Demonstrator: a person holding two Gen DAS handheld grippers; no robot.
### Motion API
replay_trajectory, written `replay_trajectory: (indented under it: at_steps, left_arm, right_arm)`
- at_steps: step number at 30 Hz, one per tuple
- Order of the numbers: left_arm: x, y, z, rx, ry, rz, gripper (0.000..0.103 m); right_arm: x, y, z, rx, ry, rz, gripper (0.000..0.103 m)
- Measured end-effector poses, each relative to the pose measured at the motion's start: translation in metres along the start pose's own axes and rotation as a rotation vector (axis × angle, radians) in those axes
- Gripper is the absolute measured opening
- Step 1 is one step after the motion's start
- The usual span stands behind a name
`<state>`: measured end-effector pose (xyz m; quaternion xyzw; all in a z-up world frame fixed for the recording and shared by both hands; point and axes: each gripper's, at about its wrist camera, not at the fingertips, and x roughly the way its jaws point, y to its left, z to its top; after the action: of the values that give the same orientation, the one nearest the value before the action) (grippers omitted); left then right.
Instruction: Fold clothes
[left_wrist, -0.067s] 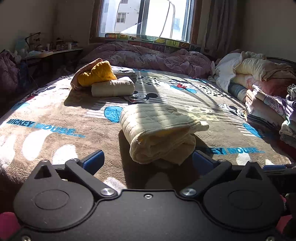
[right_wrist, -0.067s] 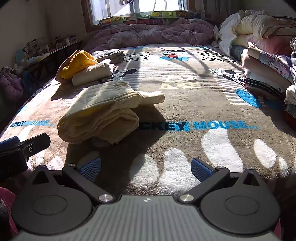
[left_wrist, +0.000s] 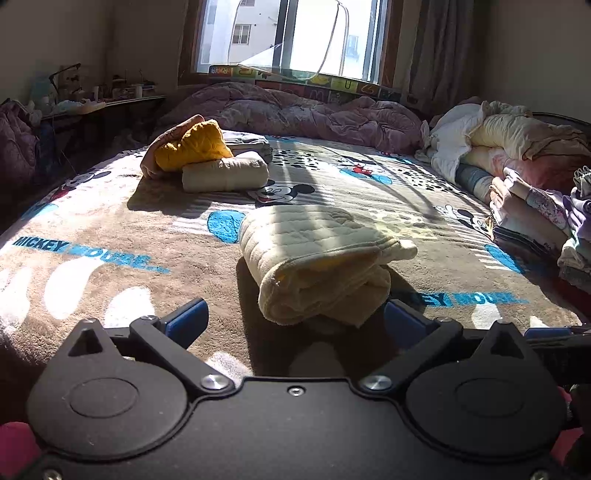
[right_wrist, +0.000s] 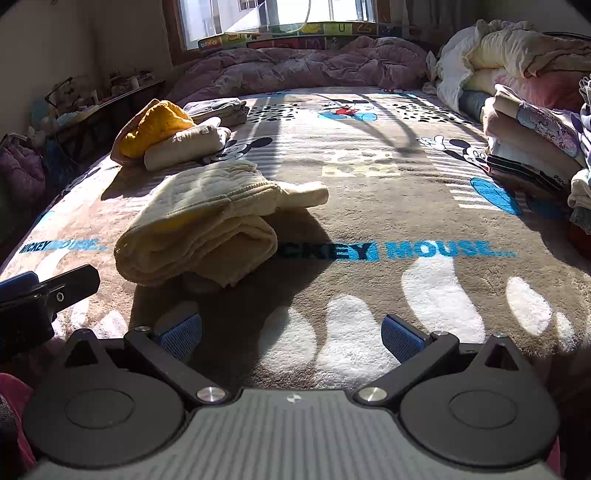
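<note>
Left wrist view: left gripper (left_wrist: 293, 321) spread wide, empty, low over the blanket (left_wrist: 110, 251), the folded cream garment (left_wrist: 317, 262) just beyond its fingertips. Right gripper (right_wrist: 291, 334) likewise spread and empty, the garment ahead to its left. To finish well, take the bundle from both sides, keeping the layers together. Farther off: folded clothes (left_wrist: 207, 162) at left, an unsorted pile (left_wrist: 532, 192) at right.

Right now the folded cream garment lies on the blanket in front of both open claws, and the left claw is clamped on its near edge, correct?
Not quite. The left claw is open and holds nothing; the left wrist view shows the cream garment lying free on the blanket, just beyond it. The right claw is open too.
</note>
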<state>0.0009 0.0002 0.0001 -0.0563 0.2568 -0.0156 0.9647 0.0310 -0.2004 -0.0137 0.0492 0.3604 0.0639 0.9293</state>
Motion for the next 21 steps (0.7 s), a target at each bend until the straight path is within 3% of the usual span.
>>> replay_trajectory:
  at_steps: [21]
  left_arm:
    - [0.0022, 0.0, -0.0011, 0.007, 0.038, 0.017, 0.103]
  right_arm:
    - [-0.0001, -0.0006, -0.0012, 0.001, -0.002, -0.007, 0.102]
